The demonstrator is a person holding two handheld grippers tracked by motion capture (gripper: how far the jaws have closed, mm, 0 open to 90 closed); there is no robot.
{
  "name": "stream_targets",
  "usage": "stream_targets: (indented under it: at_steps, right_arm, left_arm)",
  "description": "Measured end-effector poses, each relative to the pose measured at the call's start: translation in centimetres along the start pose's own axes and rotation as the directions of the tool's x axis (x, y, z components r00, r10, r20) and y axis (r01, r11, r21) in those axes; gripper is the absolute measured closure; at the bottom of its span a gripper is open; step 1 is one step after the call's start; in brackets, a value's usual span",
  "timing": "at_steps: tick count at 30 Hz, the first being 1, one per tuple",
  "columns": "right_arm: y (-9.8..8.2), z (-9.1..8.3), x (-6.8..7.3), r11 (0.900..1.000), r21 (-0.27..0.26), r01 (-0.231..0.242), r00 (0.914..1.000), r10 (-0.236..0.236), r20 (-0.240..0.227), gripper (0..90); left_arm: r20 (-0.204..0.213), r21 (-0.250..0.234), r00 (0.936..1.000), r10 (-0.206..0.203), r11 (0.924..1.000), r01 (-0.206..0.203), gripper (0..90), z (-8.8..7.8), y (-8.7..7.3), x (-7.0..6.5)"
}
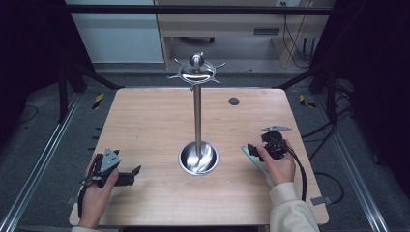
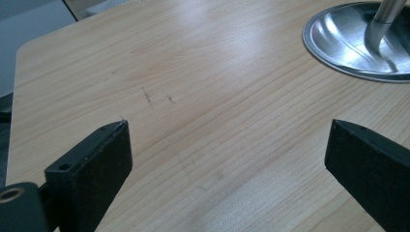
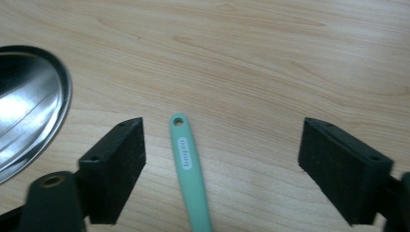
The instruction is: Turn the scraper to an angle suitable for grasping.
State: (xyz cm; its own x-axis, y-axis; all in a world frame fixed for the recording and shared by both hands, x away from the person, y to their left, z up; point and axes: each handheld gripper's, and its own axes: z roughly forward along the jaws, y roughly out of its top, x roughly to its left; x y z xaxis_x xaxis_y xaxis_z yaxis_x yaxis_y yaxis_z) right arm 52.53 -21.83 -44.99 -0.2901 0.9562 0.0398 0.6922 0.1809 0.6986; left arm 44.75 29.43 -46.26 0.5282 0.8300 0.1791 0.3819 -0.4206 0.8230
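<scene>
Jaws of both grippers open; green handle (image 3: 189,179) between right gripper (image 3: 220,169) jaws, untouched; bare table (image 2: 203,96) ahead.

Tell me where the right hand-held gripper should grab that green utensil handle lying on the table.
Grip the green handle across its narrow width, just below the hanging hole, coming straight down from above. It lies flat on the table, already between the open jaws of the right hand-held gripper, though nearer one jaw, so centre first.
</scene>
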Motion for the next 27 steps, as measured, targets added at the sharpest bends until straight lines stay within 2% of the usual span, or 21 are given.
stream_targets:
  at_steps: [2, 3, 4, 5, 8, 11, 12, 13, 15, 16, 17, 18, 19, 23, 26, 27]
  right_arm:
    - [0.1, 0.0, 0.2, 1.0, 0.004, 0.011, 0.9999, -0.011, -0.006, 22.0]
    - [0.1, 0.1, 0.7, 0.999, -0.004, 0.044, 0.9989, -0.044, -0.018, 28.7]
    - [0.1, 0.1, 0.7, 0.999, -0.004, 0.044, 0.9989, -0.044, -0.018, 28.7]
    - [0.2, 0.1, 1.1, 0.998, -0.018, 0.066, 0.997, -0.067, -0.04, 34.3]
    - [0.2, -0.2, 1.7, 0.992, -0.069, 0.104, 0.9927, -0.107, -0.055, 38.0]
    - [0.0, -0.4, 2.3, 0.981, -0.135, 0.142, 0.9867, -0.151, -0.061, 38.4]
    - [0.0, -0.4, 2.3, 0.981, -0.135, 0.142, 0.9867, -0.151, -0.061, 38.4]
    - [-0.2, -0.3, 2.8, 0.972, -0.169, 0.161, 0.9819, -0.175, -0.072, 38.3]
    - [-0.3, -0.3, 3.3, 0.962, -0.21, 0.176, 0.9781, -0.195, -0.072, 38.3]
    - [-0.4, -0.3, 3.5, 0.953, -0.238, 0.187, 0.9751, -0.21, -0.073, 38.3]
    - [-0.4, -0.3, 3.5, 0.953, -0.238, 0.187, 0.9751, -0.21, -0.073, 38.3]
    - [-0.4, -0.2, 4.0, 0.941, -0.278, 0.194, 0.9715, -0.223, -0.079, 37.3]
    - [-0.5, -0.1, 4.2, 0.937, -0.283, 0.205, 0.9688, -0.235, -0.078, 36.5]
    - [-0.8, 0.8, 5.0, 0.944, -0.228, 0.24, 0.9596, -0.266, -0.092, 33.0]
    - [-0.8, 1.2, 5.6, 0.954, -0.189, 0.233, 0.9579, -0.259, -0.124, 31.5]
    - [-0.8, 1.2, 5.6, 0.954, -0.189, 0.233, 0.9579, -0.259, -0.124, 31.5]
  left_arm:
    - [0.001, 0.003, 1.0, -0.006, 1.0, 0.006, 2.7, 0.0, -0.1, 0.1]
    - [0.004, 0.005, 1.0, -0.007, 1.0, 0.007, 2.7, 0.0, -0.2, 0.2]
    - [0.005, 0.005, 1.0, -0.008, 1.0, 0.008, 2.7, -0.1, -0.2, 0.2]
    - [0.007, 0.003, 0.9999, -0.01, 1.0, 0.01, 2.7, -0.1, -0.2, 0.2]
    - [0.01, 0.004, 0.9999, -0.009, 1.0, 0.008, 2.7, 0.0, -0.2, 0.2]
    - [0.008, 0.003, 0.9999, -0.012, 0.9999, 0.012, 2.7, 0.1, -0.1, 0.1]
    - [0.008, 0.003, 0.9999, -0.012, 0.9999, 0.012, 2.7, 0.1, -0.1, 0.1]
    - [0.012, 0.004, 0.9999, -0.012, 0.9999, 0.012, 2.7, 0.1, -0.1, 0.1]
    - [0.019, 0.007, 0.9997, -0.012, 0.9999, 0.011, 2.6, 0.1, -0.1, 0.1]
    - [0.015, 0.008, 0.9998, -0.012, 0.9999, 0.011, 2.6, 0.1, -0.1, 0.1]
    - [0.015, 0.008, 0.9998, -0.012, 0.9999, 0.011, 2.7, 0.1, -0.1, 0.1]
    - [0.012, 0.006, 0.9998, -0.014, 0.9999, 0.014, 2.7, 0.1, -0.1, 0.1]
    - [0.013, 0.007, 0.9998, -0.014, 0.9999, 0.013, 2.7, 0.1, -0.1, 0.1]
    - [0.015, 0.009, 0.9998, -0.014, 0.9999, 0.014, 2.7, 0.0, -0.2, 0.2]
    - [0.017, 0.008, 0.9998, -0.014, 0.9999, 0.014, 2.7, 0.0, -0.2, 0.2]
    - [0.017, 0.008, 0.9998, -0.014, 0.9999, 0.014, 2.7, 0.0, -0.2, 0.2]
